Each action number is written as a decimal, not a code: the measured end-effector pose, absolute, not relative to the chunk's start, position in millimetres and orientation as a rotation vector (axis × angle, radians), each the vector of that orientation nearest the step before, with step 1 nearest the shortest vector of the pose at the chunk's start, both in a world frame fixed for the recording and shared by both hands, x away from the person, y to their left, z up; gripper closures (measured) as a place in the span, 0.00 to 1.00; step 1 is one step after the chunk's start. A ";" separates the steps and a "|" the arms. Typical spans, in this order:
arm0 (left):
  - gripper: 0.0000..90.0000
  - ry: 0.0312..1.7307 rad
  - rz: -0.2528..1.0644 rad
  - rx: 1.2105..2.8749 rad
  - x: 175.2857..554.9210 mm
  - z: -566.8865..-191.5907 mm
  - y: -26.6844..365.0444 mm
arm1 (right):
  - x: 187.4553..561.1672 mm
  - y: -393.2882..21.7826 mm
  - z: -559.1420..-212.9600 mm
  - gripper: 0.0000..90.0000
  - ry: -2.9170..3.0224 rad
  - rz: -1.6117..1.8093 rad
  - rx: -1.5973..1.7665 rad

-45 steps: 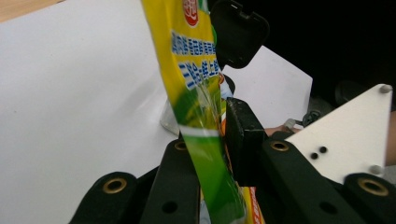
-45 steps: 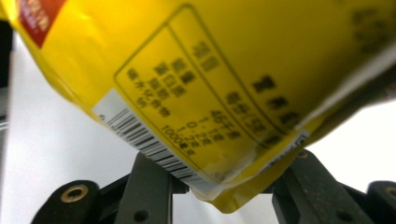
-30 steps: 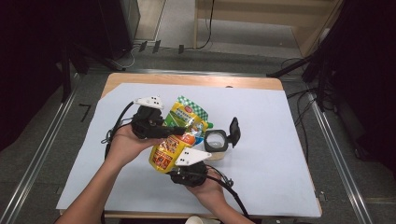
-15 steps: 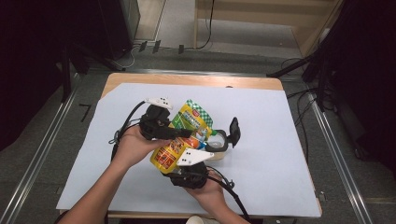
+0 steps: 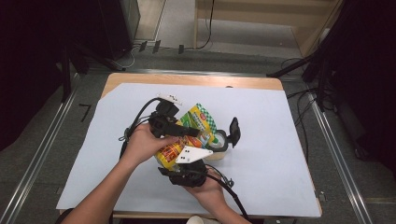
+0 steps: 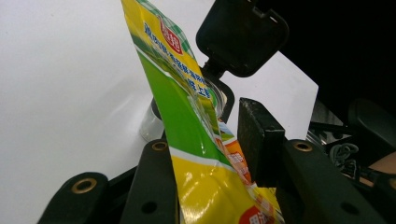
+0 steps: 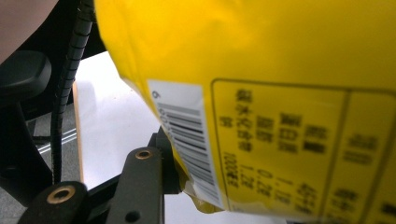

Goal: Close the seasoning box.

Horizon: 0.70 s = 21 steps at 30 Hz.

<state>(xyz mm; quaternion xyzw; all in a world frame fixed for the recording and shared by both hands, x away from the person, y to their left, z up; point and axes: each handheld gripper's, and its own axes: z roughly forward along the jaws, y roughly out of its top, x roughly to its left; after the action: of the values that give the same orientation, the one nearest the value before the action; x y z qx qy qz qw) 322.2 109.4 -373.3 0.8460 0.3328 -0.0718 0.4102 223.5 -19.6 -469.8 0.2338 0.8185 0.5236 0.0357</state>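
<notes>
A yellow and green snack pouch (image 5: 198,122) is held up over the table between both grippers. My left gripper (image 5: 187,131) reaches in from the left and is shut on the pouch (image 6: 187,121) partway up; its right pad (image 6: 259,140) presses the pouch's side. My right gripper (image 5: 180,161) comes from below and is shut on the pouch's lower corner by the barcode (image 7: 187,140); one finger (image 7: 140,186) shows, the other is hidden. The pouch's green top leans toward a clear jar (image 5: 218,142) with its black hinged lid (image 5: 234,132) flipped open.
A white sheet (image 5: 280,154) covers the wooden table (image 5: 187,79). Cables trail from both grippers near the front edge. Black stands and cabinets stand on the floor beyond the table and at its sides.
My left gripper has slid right along the pouch, closer to the jar. The pouch's top has tipped a little further toward the jar. The right gripper has hardly moved.
</notes>
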 end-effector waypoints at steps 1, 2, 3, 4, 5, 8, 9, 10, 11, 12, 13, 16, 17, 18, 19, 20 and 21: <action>0.77 0.846 -0.181 2.132 323.4 -372.4 108.7 | 224.5 -19.9 -469.2 0.70 2.514 1.606 0.714; 0.77 0.850 -0.180 2.129 324.6 -372.2 108.1 | 225.6 -19.8 -468.4 0.69 2.518 1.610 0.716; 0.77 0.859 -0.187 2.129 326.7 -371.4 107.2 | 226.1 -19.8 -467.7 0.69 2.522 1.610 0.716; 0.77 0.865 -0.190 2.130 328.0 -371.0 106.2 | 227.3 -19.8 -466.7 0.68 2.525 1.610 0.700; 0.78 0.872 -0.193 2.135 330.1 -370.0 104.9 | 227.5 -19.4 -466.1 0.67 2.526 1.607 0.691; 0.78 0.888 -0.186 2.150 333.9 -368.6 101.0 | 228.1 -18.7 -464.6 0.66 2.516 1.611 0.682; 0.78 0.897 -0.187 2.149 334.7 -368.1 99.7 | 228.7 -18.8 -464.4 0.66 2.515 1.609 0.685; 0.78 0.898 -0.190 2.152 335.6 -367.9 99.4 | 230.2 -19.1 -463.8 0.68 2.518 1.603 0.690; 0.78 0.903 -0.191 2.149 336.7 -367.5 98.7 | 231.2 -19.3 -463.3 0.68 2.519 1.599 0.694; 0.78 0.906 -0.193 2.154 338.3 -366.7 98.2 | 233.6 -19.8 -462.6 0.68 2.520 1.595 0.689; 0.77 0.914 -0.196 2.155 339.2 -366.1 97.9 | 235.2 -19.8 -461.2 0.68 2.528 1.590 0.694; 0.77 0.929 -0.184 2.157 341.6 -364.7 96.5 | 239.8 -20.1 -459.4 0.69 2.539 1.599 0.698; 0.77 0.931 -0.185 2.160 342.5 -364.7 96.4 | 241.0 -19.7 -459.0 0.69 2.546 1.598 0.709; 0.77 0.935 -0.182 2.162 343.1 -364.9 96.0 | 242.2 -19.1 -459.0 0.68 2.549 1.597 0.715; 0.77 0.942 -0.178 2.165 343.6 -365.1 94.5 | 243.1 -18.6 -459.4 0.68 2.547 1.603 0.720; 0.77 0.933 -0.176 2.171 343.9 -365.1 94.2 | 243.9 -18.2 -460.6 0.67 2.545 1.620 0.730; 0.77 0.921 -0.172 2.176 343.7 -365.5 93.1 | 243.8 -18.1 -461.4 0.65 2.538 1.631 0.740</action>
<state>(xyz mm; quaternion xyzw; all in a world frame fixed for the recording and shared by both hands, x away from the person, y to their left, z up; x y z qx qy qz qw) 343.7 93.1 -365.5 0.8508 0.3601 -0.0672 0.3769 243.8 -18.1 -461.4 0.2383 0.8168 0.5251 0.0177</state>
